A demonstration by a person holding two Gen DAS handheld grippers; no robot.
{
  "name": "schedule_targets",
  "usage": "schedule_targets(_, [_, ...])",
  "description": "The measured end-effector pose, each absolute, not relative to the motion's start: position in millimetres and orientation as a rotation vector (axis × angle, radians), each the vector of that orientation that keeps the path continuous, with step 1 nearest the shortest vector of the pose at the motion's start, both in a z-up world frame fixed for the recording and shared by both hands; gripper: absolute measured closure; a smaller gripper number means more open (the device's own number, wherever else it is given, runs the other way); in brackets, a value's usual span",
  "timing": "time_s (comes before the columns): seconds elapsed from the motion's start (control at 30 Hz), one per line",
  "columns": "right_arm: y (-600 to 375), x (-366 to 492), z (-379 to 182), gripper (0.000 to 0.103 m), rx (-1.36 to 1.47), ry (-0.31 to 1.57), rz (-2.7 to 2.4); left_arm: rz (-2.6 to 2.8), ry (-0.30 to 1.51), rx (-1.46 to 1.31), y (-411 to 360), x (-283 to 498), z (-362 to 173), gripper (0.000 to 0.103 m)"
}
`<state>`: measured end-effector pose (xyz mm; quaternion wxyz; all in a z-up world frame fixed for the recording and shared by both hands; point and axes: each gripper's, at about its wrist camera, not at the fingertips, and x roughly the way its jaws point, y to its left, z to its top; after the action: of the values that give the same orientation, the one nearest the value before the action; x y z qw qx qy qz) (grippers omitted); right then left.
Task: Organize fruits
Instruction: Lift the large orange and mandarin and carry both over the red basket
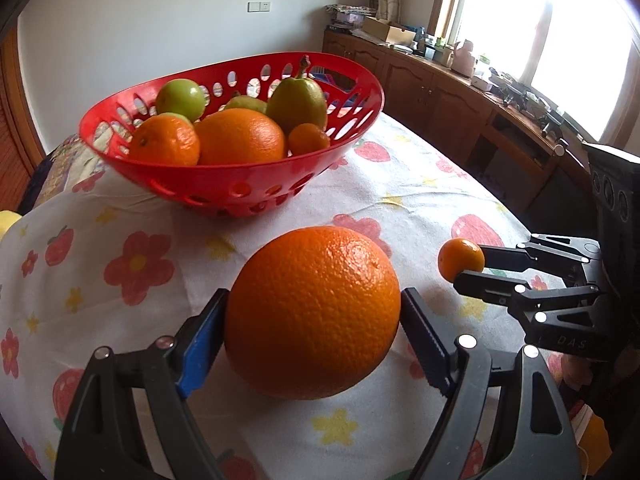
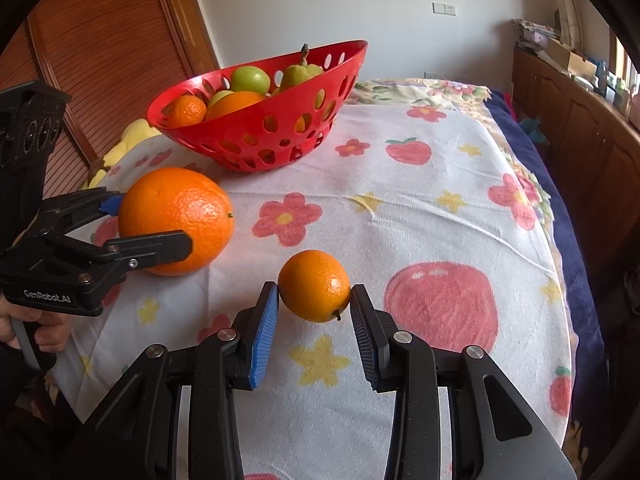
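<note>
A large orange rests on the flowered cloth, and my left gripper is shut on it, a pad pressed against each side. To its right, my right gripper is shut on a small orange, gripped at the pad tips just over the cloth. Behind both stands a red perforated basket. It holds oranges, round green fruits and a pear.
A white cloth printed with flowers and strawberries covers the table, whose edge drops off at the right. Wooden cabinets with clutter run under the window. A wooden slatted door stands at the left. A hand grips the left gripper's handle.
</note>
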<state>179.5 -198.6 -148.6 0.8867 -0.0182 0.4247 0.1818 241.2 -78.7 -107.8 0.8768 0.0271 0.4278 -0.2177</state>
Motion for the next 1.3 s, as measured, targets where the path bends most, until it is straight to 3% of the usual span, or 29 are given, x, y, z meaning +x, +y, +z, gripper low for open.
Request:
schedule_targets(0.6, [-184.3,181.2,-125.4,0.067,-0.050,0.830,0.409,-0.462,0.756,0.022,-54.8,219.4,-49.5,0.020])
schedule_targets(1.3, [-170.4,238.8,-61.1,0.067,-0.121,0.680,0.443,-0.412,0.638,0.017,-38.5,267.5,-3.8,0.020])
